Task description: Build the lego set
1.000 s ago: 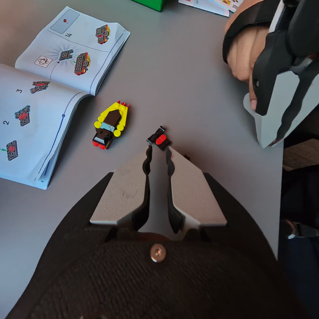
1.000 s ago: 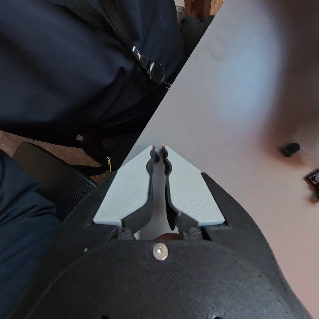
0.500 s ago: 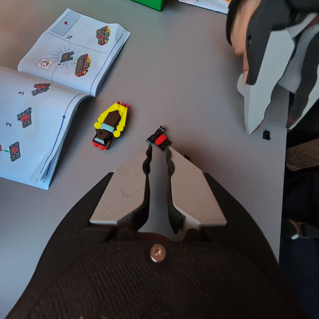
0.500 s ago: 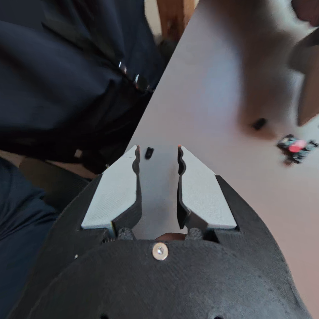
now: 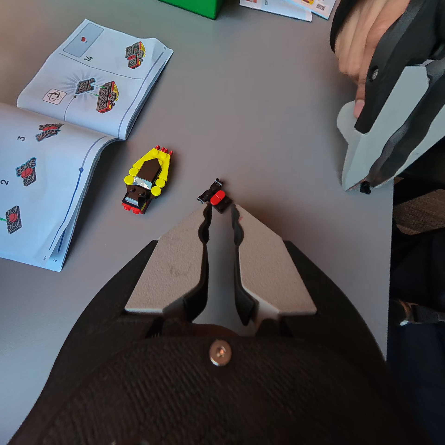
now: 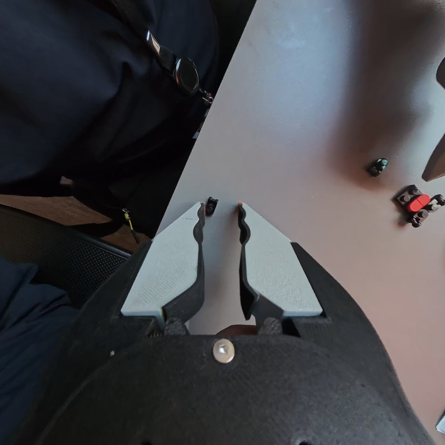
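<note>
My left gripper (image 5: pixel 221 208) is open a little and empty, just above the grey table (image 5: pixel 265 108). Its tips are right behind a small black assembly with a red tile (image 5: pixel 216 197), which also shows in the right wrist view (image 6: pixel 419 204). A yellow and black lego car (image 5: pixel 147 179) lies to the left. My right gripper (image 6: pixel 220 204) is open at the table's edge. A tiny black piece (image 6: pixel 212 206) lies between its tips, against the left fingertip. That gripper (image 5: pixel 361 186) and the piece (image 5: pixel 365 187) also show in the left wrist view.
An open instruction booklet (image 5: pixel 60 144) lies at the left. A green box (image 5: pixel 197 7) and more leaflets (image 5: pixel 289 9) are at the far edge. Another tiny black piece (image 6: pixel 376 166) lies near the assembly. A person in dark clothes (image 6: pixel 72 96) is past the table edge (image 6: pixel 192 144).
The right gripper opened, rose off the tiny black piece, then came back down around it with narrower jaws. The left gripper and the lego models have not moved.
</note>
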`<move>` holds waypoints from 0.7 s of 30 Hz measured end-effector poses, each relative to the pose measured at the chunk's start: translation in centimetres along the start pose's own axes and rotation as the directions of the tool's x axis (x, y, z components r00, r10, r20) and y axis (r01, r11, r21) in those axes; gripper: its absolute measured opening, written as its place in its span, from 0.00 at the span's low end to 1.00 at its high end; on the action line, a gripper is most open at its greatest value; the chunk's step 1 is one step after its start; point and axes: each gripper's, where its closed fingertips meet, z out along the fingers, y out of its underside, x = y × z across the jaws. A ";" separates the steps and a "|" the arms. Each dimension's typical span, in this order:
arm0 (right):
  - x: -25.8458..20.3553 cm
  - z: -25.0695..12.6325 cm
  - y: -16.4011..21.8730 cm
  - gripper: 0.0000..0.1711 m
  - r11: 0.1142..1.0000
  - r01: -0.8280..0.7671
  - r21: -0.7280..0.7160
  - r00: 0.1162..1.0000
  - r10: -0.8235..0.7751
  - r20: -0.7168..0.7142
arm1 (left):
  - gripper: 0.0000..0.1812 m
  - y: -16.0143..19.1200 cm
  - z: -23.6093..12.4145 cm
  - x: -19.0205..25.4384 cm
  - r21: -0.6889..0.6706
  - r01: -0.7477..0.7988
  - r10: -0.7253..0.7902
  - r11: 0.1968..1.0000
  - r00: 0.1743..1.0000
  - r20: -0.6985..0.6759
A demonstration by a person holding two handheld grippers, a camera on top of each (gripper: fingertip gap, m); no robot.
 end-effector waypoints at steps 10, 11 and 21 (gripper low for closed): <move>0.3 0.0 0.1 0.02 0.998 0.038 -0.043 0.999 -0.040 -0.038 | 0.08 0.1 0.1 0.2 -0.007 -0.004 0.004 1.000 1.000 -0.006; 0.8 -0.1 0.3 0.02 0.999 0.031 -0.044 0.997 -0.034 -0.062 | 0.08 0.1 0.1 0.2 -0.007 -0.003 0.003 1.000 1.000 -0.006; 8.4 -3.1 4.7 0.03 0.966 -0.253 0.052 0.907 0.256 -0.335 | 0.08 0.3 0.1 -0.1 -0.013 0.002 -0.002 1.000 1.000 0.013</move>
